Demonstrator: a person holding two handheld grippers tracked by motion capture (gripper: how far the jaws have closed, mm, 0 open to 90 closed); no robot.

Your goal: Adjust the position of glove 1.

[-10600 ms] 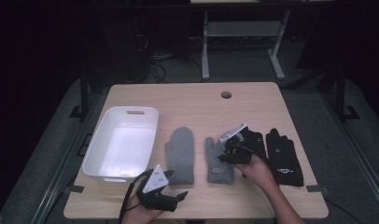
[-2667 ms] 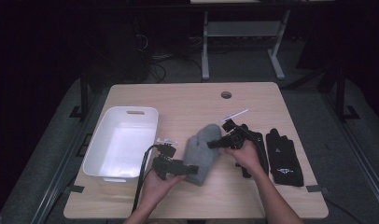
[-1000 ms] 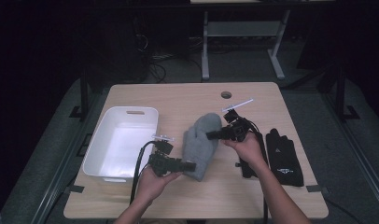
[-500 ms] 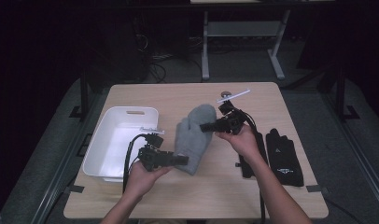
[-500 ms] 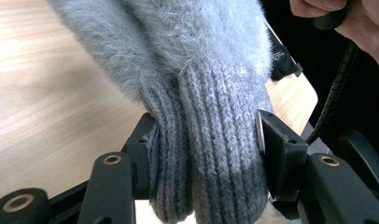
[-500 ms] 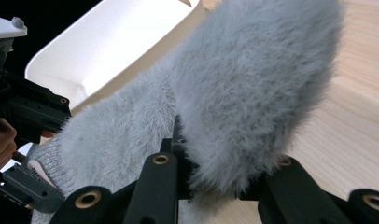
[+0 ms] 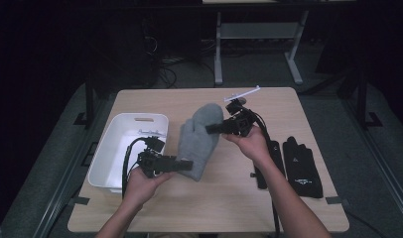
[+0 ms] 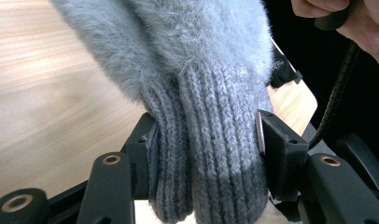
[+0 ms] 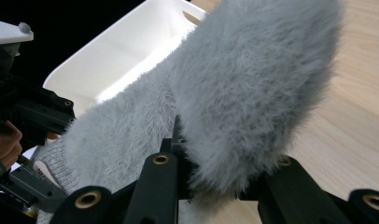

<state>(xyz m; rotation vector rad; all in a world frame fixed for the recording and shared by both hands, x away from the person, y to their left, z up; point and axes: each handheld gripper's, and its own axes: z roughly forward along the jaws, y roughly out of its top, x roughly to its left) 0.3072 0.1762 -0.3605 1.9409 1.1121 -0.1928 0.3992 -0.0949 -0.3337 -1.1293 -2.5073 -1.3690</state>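
A pair of fuzzy grey mittens (image 7: 199,136), one laid against the other, hangs in the air above the table's middle. My left gripper (image 7: 186,163) is shut on their ribbed cuffs (image 8: 211,140), one black jaw on each side. My right gripper (image 7: 213,128) is shut on the fluffy finger end (image 9: 253,84), which bulges over its jaws. The mittens slant from the cuffs at lower left up to the tip at upper right. In the right gripper view the left gripper (image 9: 43,116) shows beyond the mittens.
A white bin (image 7: 145,117) stands on the table's left side, close beside the left hand. A pair of black gloves (image 7: 301,166) lies flat at the right, one partly under my right forearm. Bare wooden tabletop (image 7: 229,198) lies in front.
The mittens, which once lay flat side by side, are now together and held by both grippers. Over the last second both hands have lifted them up and leftward, nearer the bin.
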